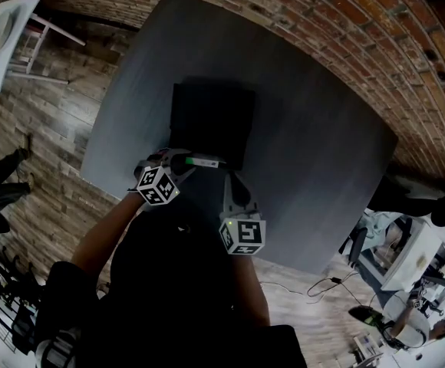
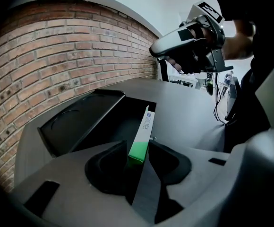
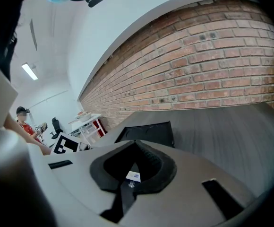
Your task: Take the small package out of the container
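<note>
Left gripper (image 1: 181, 159), right gripper (image 1: 229, 176), one package (image 1: 206, 162), container (image 1: 211, 117)

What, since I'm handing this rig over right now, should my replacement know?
Left gripper: shut on the green end of the small green-and-white cardboard package.
Right gripper: shut, empty, close to the package's white end.
The package slants over the near edge of the open black box-shaped container on the dark grey table.
Done: package gripped.
Left: carry it clear of the container.
</note>
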Action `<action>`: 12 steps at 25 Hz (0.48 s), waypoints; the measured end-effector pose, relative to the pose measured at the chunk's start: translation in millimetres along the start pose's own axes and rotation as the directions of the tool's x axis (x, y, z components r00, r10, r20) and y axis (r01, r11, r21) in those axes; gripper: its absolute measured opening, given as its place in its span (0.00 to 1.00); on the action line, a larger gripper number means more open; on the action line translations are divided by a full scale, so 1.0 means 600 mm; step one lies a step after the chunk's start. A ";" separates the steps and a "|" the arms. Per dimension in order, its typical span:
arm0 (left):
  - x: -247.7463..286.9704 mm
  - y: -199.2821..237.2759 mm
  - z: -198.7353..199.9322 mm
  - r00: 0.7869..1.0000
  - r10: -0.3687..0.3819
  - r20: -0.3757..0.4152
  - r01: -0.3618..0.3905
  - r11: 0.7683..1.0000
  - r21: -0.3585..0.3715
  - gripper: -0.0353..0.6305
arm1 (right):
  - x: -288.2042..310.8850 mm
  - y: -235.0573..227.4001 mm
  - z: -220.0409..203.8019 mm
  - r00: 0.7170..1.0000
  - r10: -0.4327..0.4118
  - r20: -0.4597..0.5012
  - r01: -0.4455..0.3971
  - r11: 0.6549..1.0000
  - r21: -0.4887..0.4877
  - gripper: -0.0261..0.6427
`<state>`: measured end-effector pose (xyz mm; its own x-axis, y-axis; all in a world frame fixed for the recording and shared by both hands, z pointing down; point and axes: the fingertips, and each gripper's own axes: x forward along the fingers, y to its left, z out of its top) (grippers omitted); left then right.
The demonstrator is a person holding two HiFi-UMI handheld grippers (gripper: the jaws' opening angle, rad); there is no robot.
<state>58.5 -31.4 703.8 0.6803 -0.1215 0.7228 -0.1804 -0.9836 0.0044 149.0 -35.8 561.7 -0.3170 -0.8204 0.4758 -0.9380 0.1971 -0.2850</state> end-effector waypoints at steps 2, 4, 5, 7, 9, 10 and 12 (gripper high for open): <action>0.000 -0.002 0.000 1.000 -0.001 -0.002 0.001 1.000 0.006 0.29 | -0.001 0.000 0.000 1.000 0.000 0.001 0.000 1.000 -0.001 0.08; 0.001 -0.003 0.000 1.000 0.000 -0.004 0.000 1.000 0.006 0.28 | -0.002 0.001 0.001 1.000 -0.001 0.001 0.001 1.000 -0.003 0.08; 0.001 -0.003 0.000 1.000 0.001 -0.005 -0.001 1.000 0.003 0.28 | -0.003 0.002 0.001 1.000 -0.001 0.002 0.001 1.000 -0.004 0.07; 0.000 -0.003 0.000 1.000 -0.001 -0.006 0.001 1.000 -0.003 0.28 | -0.005 0.004 0.001 1.000 0.000 0.002 0.000 1.000 -0.005 0.08; 0.000 -0.003 -0.001 1.000 -0.004 -0.008 0.004 1.000 -0.003 0.27 | -0.006 0.006 0.001 1.000 0.002 0.002 -0.002 1.000 -0.010 0.08; -0.001 -0.004 0.000 1.000 -0.004 -0.009 0.004 1.000 -0.002 0.27 | -0.007 0.007 0.002 1.000 0.003 0.002 -0.003 1.000 -0.014 0.08; -0.003 -0.004 0.001 1.000 -0.003 -0.010 0.003 1.000 0.004 0.27 | -0.009 0.009 0.003 1.000 0.002 0.002 -0.002 1.000 -0.018 0.08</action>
<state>58.3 -29.0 701.9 0.6738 -0.1177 0.7295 -0.1758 -0.9844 0.0036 146.1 -31.2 555.8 -0.3186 -0.8210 0.4738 -0.9398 0.2084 -0.2707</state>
